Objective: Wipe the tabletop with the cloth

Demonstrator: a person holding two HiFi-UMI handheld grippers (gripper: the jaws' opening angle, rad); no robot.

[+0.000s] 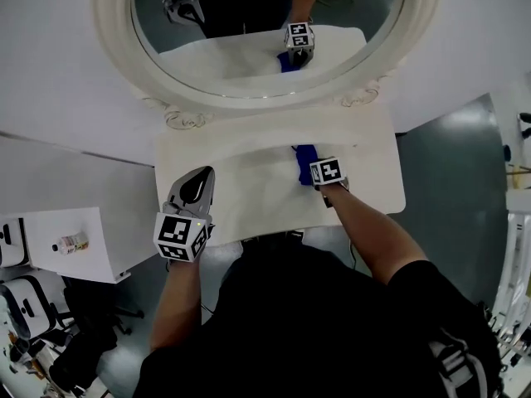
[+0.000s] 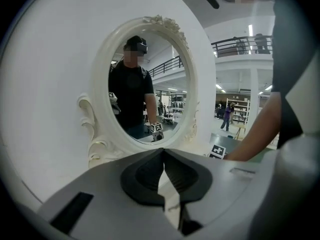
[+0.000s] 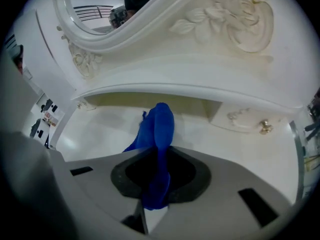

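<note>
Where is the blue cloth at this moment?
In the head view, the blue cloth is right of centre on the white tabletop, just in front of the oval mirror, clamped in the right gripper.

The cloth (image 1: pixel 305 159) lies on the right half of the tabletop (image 1: pixel 249 168), pinched in the right tool (image 1: pixel 312 171). Both sit just in front of the mirror (image 1: pixel 112 23), which stands along the tabletop's back edge. The left tool (image 1: pixel 199 186) hangs over the front left corner, well apart from the cloth. A bottle (image 1: pixel 71 243) lies on a side unit (image 1: pixel 99 259) far left.
</note>
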